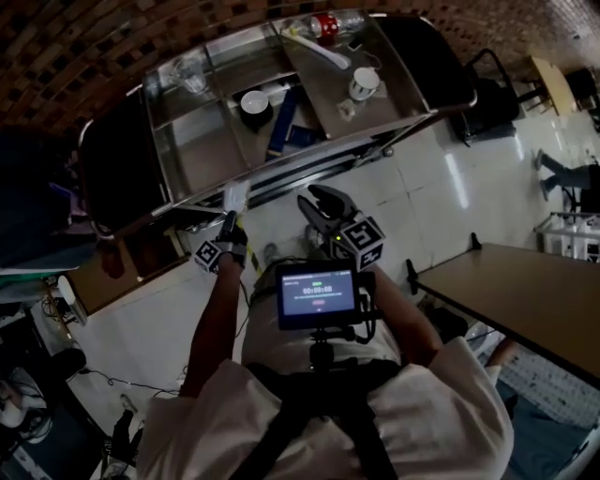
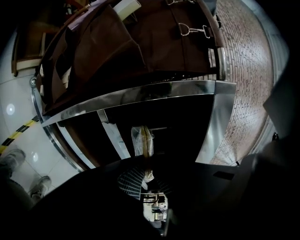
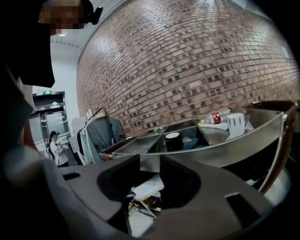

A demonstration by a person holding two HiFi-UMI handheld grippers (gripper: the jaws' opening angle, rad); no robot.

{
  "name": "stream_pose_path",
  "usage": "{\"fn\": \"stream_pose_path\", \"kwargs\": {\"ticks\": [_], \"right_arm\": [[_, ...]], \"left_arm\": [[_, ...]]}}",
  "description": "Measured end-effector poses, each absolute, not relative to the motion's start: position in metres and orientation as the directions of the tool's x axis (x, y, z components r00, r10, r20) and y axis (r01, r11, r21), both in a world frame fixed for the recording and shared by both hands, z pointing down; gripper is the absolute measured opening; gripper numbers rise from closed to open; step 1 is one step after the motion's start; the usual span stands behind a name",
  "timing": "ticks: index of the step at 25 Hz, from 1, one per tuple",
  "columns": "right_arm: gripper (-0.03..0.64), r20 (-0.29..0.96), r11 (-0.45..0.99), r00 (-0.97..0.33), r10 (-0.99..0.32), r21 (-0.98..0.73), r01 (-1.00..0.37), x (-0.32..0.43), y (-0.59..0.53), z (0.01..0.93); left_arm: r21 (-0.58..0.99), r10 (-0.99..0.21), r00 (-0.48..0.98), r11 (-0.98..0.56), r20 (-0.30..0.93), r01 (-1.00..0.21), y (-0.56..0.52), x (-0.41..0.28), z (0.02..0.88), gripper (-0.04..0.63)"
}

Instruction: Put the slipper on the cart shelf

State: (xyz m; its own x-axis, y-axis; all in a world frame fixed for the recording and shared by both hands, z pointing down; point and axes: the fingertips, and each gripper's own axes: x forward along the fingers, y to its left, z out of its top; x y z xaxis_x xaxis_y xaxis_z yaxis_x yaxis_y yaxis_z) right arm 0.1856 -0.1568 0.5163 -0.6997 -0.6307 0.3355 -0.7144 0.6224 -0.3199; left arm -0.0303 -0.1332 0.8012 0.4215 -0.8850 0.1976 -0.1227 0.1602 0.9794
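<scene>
A white slipper in clear wrap [image 1: 235, 195] sticks up from my left gripper [image 1: 231, 219], which is shut on it just in front of the steel cart [image 1: 309, 155]. In the left gripper view the slipper [image 2: 142, 139] stands on edge between the dark jaws of the left gripper [image 2: 143, 158], before the cart's top rail [image 2: 154, 91] and the dark space under it. My right gripper [image 1: 320, 200] hovers to the right of the slipper. In its own view the right gripper [image 3: 150, 163] has its jaws a little apart with nothing between them, level with the cart's rim [image 3: 211, 154].
The cart's top trays hold a black-and-white cup [image 1: 254, 103], a white cup [image 1: 364, 84] and a bottle [image 1: 328, 25]. A brown bag [image 2: 103, 51] hangs at the cart's end. A table [image 1: 525, 291] stands at right. A clothes rack [image 3: 101, 131] and a person [image 3: 57, 147] are far off.
</scene>
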Motion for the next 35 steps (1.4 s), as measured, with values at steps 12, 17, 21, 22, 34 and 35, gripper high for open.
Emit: {"fn": "stream_pose_path", "kwargs": {"ticks": [12, 17, 21, 22, 34, 35], "right_arm": [[0.144, 0.4, 0.65, -0.723, -0.563, -0.326, -0.687, 0.223, -0.2, 0.533], [0.144, 0.411, 0.665, -0.728, -0.548, -0.314, -0.678, 0.225, -0.202, 0.534], [0.144, 0.417, 0.663, -0.725, -0.548, -0.313, -0.68, 0.239, -0.208, 0.536], [0.144, 0.417, 0.659, -0.724, -0.55, -0.315, -0.682, 0.244, -0.211, 0.537], [0.144, 0.388, 0.664, -0.747, -0.539, -0.35, -0.661, 0.266, -0.217, 0.54], [0.144, 0.38, 0.668, -0.753, -0.538, -0.354, -0.655, 0.266, -0.217, 0.539]], "left_arm": [[0.968, -0.936, 0.247, 0.238, 0.249, -0.074, -0.194, -0.013, 0.849, 0.049], [0.981, -0.966, 0.176, 0.195, 0.191, 0.002, -0.213, -0.016, 0.856, 0.049], [0.979, -0.971, 0.14, 0.201, 0.194, 0.037, -0.224, -0.012, 0.861, 0.049], [0.977, -0.971, 0.132, 0.206, 0.198, 0.046, -0.227, -0.009, 0.863, 0.049], [0.935, -0.924, 0.152, 0.338, 0.352, -0.109, -0.215, 0.018, 0.853, 0.327], [0.931, -0.919, 0.158, 0.346, 0.361, -0.116, -0.206, 0.021, 0.851, 0.327]]}}
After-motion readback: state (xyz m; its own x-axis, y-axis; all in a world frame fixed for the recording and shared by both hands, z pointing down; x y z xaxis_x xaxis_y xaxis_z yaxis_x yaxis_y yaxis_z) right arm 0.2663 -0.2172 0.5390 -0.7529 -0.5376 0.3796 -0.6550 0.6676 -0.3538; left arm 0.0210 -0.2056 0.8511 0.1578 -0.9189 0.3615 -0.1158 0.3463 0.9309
